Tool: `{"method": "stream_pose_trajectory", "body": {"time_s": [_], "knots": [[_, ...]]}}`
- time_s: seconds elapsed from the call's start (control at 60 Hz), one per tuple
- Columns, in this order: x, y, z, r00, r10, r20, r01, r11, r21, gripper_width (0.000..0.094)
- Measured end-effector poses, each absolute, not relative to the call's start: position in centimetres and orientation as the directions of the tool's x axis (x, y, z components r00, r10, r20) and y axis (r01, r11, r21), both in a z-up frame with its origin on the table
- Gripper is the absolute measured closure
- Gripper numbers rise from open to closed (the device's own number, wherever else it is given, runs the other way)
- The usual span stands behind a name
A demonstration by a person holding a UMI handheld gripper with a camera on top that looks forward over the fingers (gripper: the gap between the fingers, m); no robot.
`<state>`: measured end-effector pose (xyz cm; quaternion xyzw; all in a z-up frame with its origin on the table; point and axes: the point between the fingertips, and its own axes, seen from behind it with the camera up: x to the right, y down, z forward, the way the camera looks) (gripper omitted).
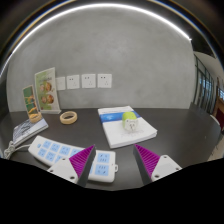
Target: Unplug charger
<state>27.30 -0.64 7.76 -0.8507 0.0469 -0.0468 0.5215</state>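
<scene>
My gripper (pixel 115 160) is open and low over a dark table (pixel 180 130). Its magenta pads (pixel 82 158) stand well apart. A small white block with pale blue faces (pixel 103 166) lies on the table between the fingers, closer to the left one, with a gap on the right side. A white power strip with blue outlets (pixel 50 150) lies just left of the left finger and runs toward the block. I cannot tell which part is the charger. No plug or cord shows on the block.
A flat white box (pixel 125 130) with a yellow-green object (pixel 129 122) on it lies beyond the fingers. A tape roll (pixel 68 117) and a standing picture card (pixel 46 88) are at the back left. Wall sockets (pixel 88 80) are on the grey wall. A cable (pixel 15 140) lies at the far left.
</scene>
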Motion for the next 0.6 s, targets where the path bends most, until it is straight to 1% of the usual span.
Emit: {"method": "stream_pose_trajectory", "body": {"time_s": [0.033, 0.083, 0.117, 0.317, 0.433, 0.6], "knots": [[26.0, -2.3, 7.5, 0.99, -0.131, 0.044, -0.022, -0.462, -0.887, 0.0158], [24.6, -4.8, 6.9, 0.987, -0.139, 0.081, 0.003, -0.484, -0.875, 0.0101], [23.7, -6.4, 6.4, 0.985, -0.142, 0.102, 0.019, -0.495, -0.869, 0.0082], [20.0, -13.2, 5.9, 0.978, -0.159, 0.133, 0.037, -0.497, -0.867, 0.009], [19.9, -15.2, 6.5, 0.974, -0.135, 0.182, 0.095, -0.485, -0.869, 0.0094], [20.8, -17.1, 7.6, 0.987, -0.079, 0.143, 0.095, -0.438, -0.894, 0.0095]]}}
